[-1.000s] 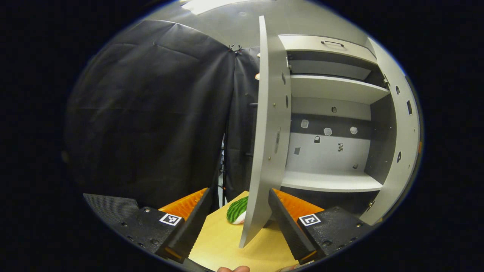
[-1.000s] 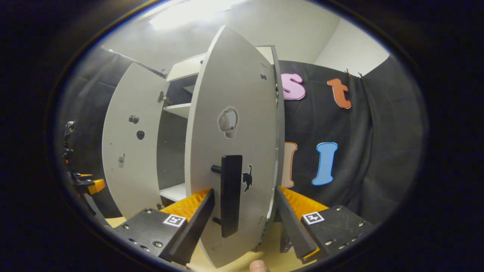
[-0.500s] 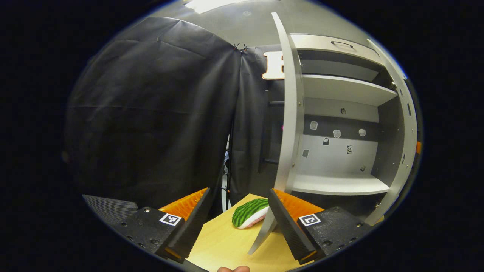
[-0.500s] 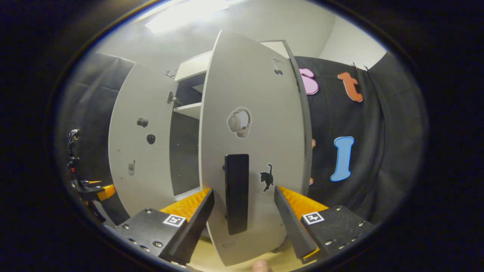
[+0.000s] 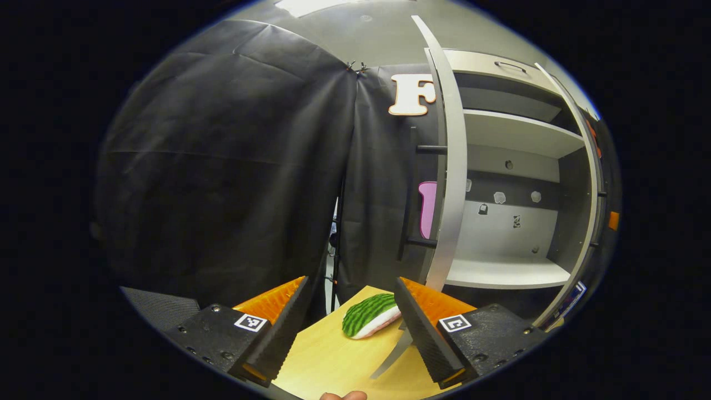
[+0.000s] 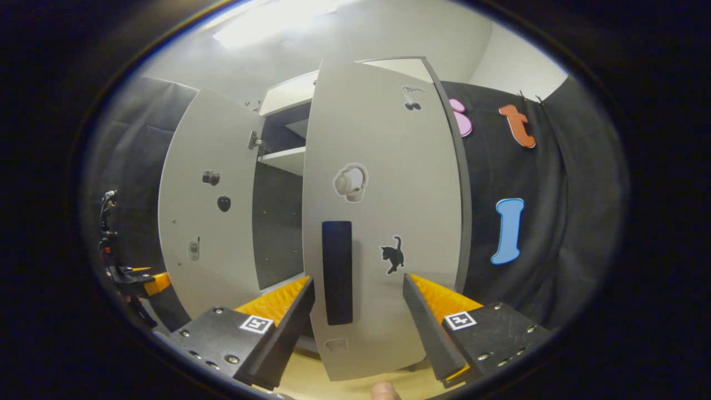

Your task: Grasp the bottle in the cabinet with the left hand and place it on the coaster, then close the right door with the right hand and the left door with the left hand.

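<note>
Both claws gape — the right claw [image 6: 358,311] faces the right door [image 6: 383,222]; the left door [image 5: 447,183] stands ajar by the left claw [image 5: 350,316].

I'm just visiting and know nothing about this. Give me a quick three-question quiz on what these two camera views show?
1. True or false: the right claw is open.
2. The black handle on the right door lies: A) between the claw's fingers B) beside both fingers C) above the door.
3. Fill in: on the wooden table lies a green striped ____.

Key: 1 true; 2 A; 3 watermelon-patterned item, seen in the left gripper view near the left door.
</note>
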Demonstrator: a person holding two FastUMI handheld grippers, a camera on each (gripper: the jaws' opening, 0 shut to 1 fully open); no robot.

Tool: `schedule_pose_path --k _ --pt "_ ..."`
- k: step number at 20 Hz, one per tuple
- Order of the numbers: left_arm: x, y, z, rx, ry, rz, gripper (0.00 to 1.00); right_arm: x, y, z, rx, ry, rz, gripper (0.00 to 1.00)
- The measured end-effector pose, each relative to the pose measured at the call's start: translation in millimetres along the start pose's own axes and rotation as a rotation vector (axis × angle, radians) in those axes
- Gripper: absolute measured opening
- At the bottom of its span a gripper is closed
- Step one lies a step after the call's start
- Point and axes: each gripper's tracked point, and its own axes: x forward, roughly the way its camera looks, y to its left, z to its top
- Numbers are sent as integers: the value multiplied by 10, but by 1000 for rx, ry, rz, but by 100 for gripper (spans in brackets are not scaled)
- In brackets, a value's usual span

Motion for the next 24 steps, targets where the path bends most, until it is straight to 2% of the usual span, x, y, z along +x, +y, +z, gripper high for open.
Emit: schedule_pose_path --k 8,9,10,12,13,17,18,19,24 --pt "123 13 -11 7 6 -12 96 35 -16 -41 -13 7 -19 96" --pt "130 6 -10 4 7 -14 92 50 -18 -44 -15 7 -20 96" --pt "131 1 -6 1 5 -16 96 51 -20 -55 -16 8 -20 96" --pt "126 -10 -8 1 3 -23 92 65 -21 -63 -16 9 -20 96" --pt "136 -18 0 2 1 -27 96 72 -23 -65 -15 9 -19 96" --pt "131 -27 -9 -7 1 -34 95 82 -48 -80 -20 9 -19 96" --pt "130 -27 -17 -16 2 -37 90 79 -57 -90 -21 11 -18 96" --pt "136 -29 -24 -25 4 -35 95 76 -59 -96 -22 12 -17 96" --pt "122 -50 -37 -40 5 -43 94 70 -92 -98 -22 12 -16 96"
